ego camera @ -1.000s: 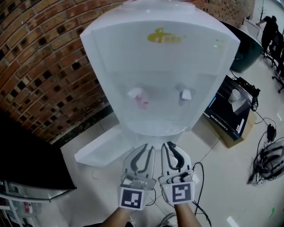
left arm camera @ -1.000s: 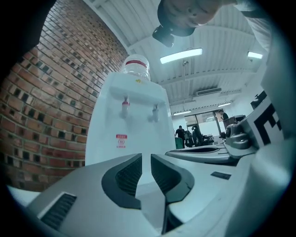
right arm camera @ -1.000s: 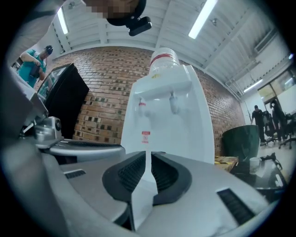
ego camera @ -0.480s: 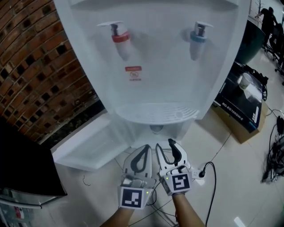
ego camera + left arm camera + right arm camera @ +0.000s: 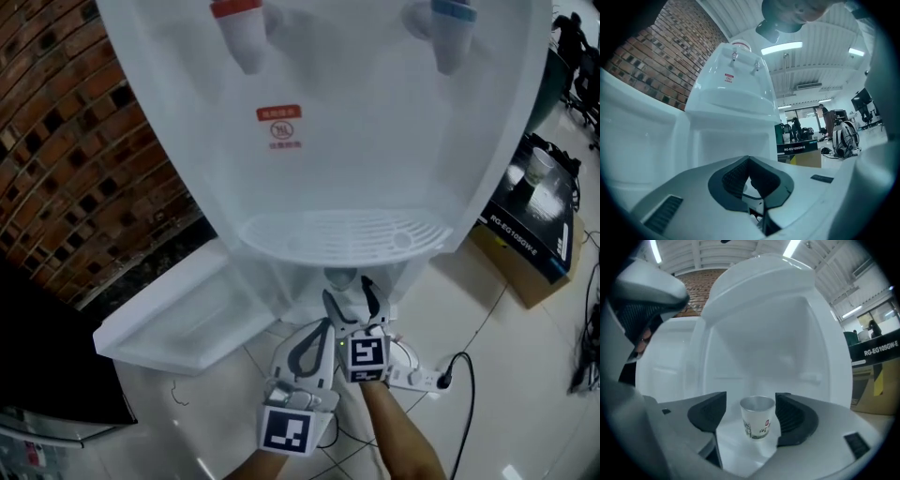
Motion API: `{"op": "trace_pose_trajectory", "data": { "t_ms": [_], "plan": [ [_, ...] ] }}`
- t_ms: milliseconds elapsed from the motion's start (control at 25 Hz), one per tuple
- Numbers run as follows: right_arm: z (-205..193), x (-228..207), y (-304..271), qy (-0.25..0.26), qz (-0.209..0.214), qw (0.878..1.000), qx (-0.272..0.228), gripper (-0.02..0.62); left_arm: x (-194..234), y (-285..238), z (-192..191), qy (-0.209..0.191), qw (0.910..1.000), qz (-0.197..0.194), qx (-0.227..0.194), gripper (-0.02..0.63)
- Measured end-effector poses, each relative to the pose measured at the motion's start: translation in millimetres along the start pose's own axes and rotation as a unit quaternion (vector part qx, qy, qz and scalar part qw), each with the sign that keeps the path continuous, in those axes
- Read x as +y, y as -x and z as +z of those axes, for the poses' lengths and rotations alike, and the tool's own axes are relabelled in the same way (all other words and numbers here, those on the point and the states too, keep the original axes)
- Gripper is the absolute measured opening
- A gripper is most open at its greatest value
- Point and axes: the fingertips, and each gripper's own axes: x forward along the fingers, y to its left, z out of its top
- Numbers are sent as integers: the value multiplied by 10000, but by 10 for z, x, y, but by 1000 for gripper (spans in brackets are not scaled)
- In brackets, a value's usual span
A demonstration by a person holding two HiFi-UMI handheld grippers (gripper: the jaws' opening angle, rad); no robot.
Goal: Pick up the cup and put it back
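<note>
One cup (image 5: 758,420) upright between my right gripper's (image 5: 349,298) parted jaws.
They have just been opening and touch nothing; the cup stands inside the water dispenser's (image 5: 356,150) lower compartment. My left gripper (image 5: 319,333) is clenched, empty, alongside.

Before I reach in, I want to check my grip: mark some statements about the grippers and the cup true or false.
The right gripper clamps the cup. False: its jaws have just been opening and stand apart, the cup standing free between them.
The left gripper's jaws are together. True.
The cup stands upright. True.
The cup sits under the red tap. False: it stands inside the lower cabinet.
</note>
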Motion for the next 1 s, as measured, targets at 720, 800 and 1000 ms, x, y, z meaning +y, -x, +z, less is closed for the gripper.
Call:
{"op": "trace_pose_trajectory", "data": {
  "t_ms": [720,800,1000],
  "plan": [
    [-352,-152,-561,74,-54,9996,279,339,370,-1,-341,-72,9993,279,250,2],
    [-220,-114,-431,101,-35,9998,176,338,368,-3,-368,-58,9991,290,294,2],
    [175,-2,64,173,-69,9998,-39,337,306,-18,-366,-31,9992,258,291,2]
  ]
}}
